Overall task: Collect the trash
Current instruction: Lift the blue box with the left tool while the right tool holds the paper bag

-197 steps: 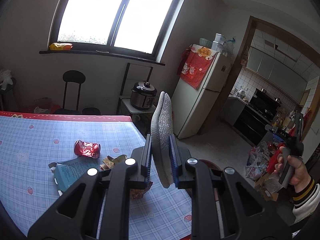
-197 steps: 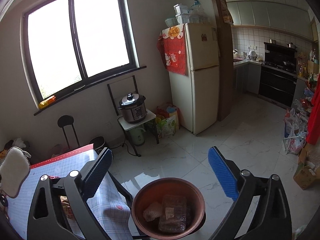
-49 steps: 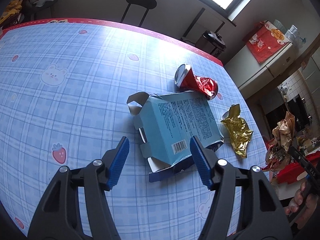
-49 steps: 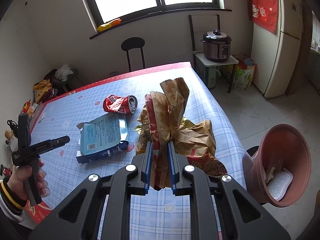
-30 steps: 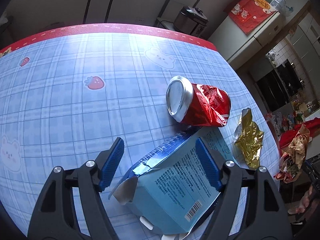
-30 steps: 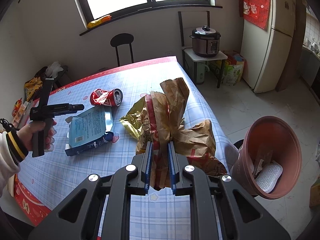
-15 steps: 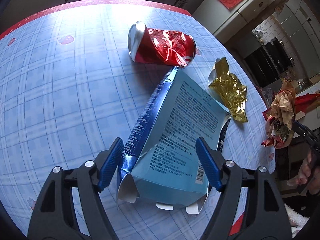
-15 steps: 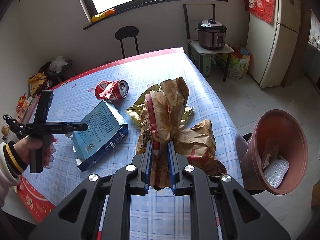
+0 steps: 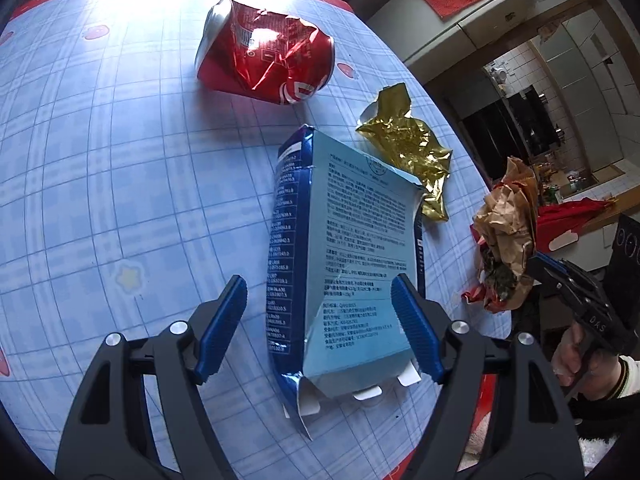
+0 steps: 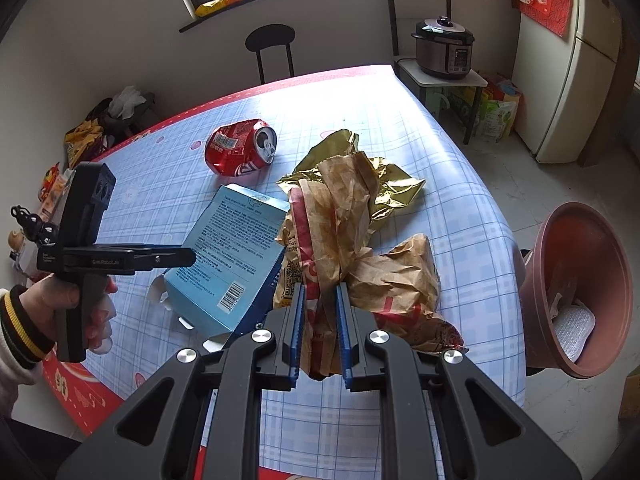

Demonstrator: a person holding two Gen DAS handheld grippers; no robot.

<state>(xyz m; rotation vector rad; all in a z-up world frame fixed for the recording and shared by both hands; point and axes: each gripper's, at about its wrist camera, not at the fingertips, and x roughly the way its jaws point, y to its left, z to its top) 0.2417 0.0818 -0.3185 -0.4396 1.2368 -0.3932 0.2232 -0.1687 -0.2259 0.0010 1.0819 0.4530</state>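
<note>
Blue carton (image 9: pixel 352 264) between spread left fingers (image 9: pixel 222 320), untouched

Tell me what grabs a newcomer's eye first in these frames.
The crumpled brown paper bag clamped in the right hand-held gripper dominates. Next, the light blue carton lying between the open left hand-held gripper fingers, with the crushed red can beyond it.
</note>
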